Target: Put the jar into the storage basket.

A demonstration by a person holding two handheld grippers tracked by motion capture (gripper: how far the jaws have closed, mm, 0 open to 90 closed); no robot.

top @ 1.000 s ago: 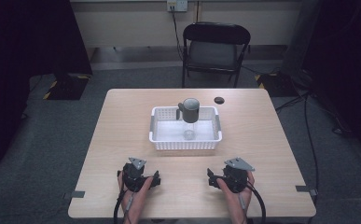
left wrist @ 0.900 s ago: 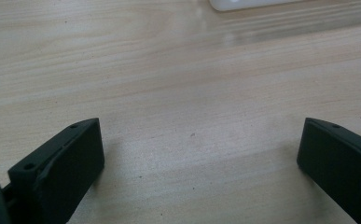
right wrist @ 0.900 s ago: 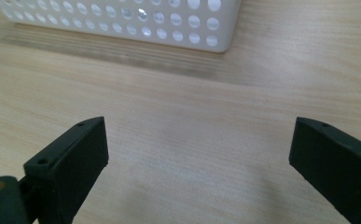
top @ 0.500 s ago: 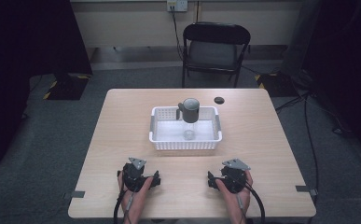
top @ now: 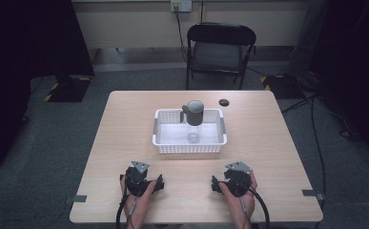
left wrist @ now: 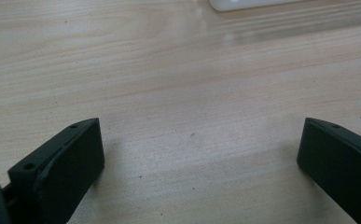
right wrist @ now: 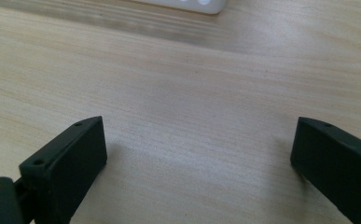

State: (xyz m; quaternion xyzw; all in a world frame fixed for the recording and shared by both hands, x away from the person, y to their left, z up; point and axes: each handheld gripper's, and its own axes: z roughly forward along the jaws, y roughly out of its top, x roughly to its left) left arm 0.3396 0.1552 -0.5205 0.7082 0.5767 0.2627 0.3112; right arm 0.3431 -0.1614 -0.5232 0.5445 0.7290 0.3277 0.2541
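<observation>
Jug (top: 194, 112) in basket (top: 163, 141), mid-table (top: 125, 143)

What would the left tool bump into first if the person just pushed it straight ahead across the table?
Probably the white basket. The left tool rests open on bare wood, pointing up the table, and the basket's near wall shows at the top of its own view. It might only clip the basket's left corner.

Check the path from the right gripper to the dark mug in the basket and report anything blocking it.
Bare table lies between the right gripper and the white basket. The basket's near wall stands in front of the dark mug, which rises above the rim. A small clear glass sits in the basket just before the mug.
</observation>
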